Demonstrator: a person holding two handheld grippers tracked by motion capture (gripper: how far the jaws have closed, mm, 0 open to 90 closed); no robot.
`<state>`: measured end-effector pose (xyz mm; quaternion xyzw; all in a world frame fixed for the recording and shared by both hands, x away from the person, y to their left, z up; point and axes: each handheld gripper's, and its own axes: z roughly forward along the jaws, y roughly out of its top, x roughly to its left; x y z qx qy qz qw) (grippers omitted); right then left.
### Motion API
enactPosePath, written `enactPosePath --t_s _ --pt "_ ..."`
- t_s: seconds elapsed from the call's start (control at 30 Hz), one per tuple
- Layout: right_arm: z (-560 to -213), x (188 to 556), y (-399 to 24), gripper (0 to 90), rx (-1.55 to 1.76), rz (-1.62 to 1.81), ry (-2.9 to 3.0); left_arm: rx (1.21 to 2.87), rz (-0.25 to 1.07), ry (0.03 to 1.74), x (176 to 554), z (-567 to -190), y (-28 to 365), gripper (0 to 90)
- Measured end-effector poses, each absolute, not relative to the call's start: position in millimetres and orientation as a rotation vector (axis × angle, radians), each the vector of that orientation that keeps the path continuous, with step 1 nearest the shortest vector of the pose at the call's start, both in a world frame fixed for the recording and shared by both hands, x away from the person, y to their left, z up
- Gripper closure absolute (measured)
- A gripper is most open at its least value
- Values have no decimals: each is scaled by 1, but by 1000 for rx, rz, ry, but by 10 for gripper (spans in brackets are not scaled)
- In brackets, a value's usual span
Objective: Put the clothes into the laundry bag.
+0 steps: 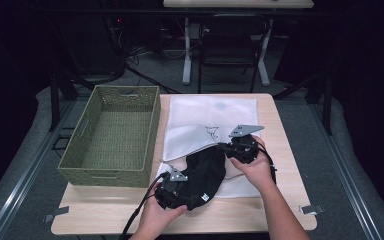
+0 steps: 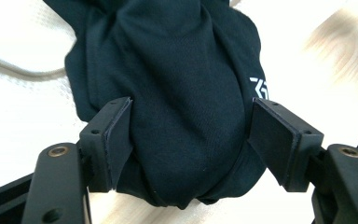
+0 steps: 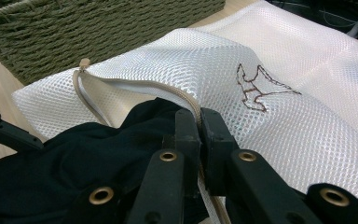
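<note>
Black garment [image 1: 203, 172] is seen at lower centre of high view, bunched on white mesh bag [image 1: 207, 120], upper end pushed into bag opening. Left gripper [image 2: 191, 144] is placed around garment's lower end; jaws are spread wide, pads [image 2: 121, 135] just beside cloth on both sides, no firm squeeze can be seen. Right gripper [image 3: 199, 135] is clamped tight on zipper edge [image 3: 186, 99] of bag, edge lifted above garment. Green woven basket [image 1: 112, 132] is seen at left of table [image 1: 280, 200], beside bag.
</note>
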<state>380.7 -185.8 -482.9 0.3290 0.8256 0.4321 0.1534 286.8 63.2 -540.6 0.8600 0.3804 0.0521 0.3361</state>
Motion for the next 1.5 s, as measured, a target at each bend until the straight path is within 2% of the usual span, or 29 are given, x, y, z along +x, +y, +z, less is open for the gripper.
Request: enactPosePath --t_s 0.17,0.93,1.5 --pt "-483 381 -186 865 941 1241 2366 2252 140 996 286 -547 62 316" --pt "-483 380 -184 865 934 1231 2370 2232 100 981 286 -554 68 634" --pt "-483 379 -184 864 936 1231 2373 2208 58 959 287 -545 68 717"
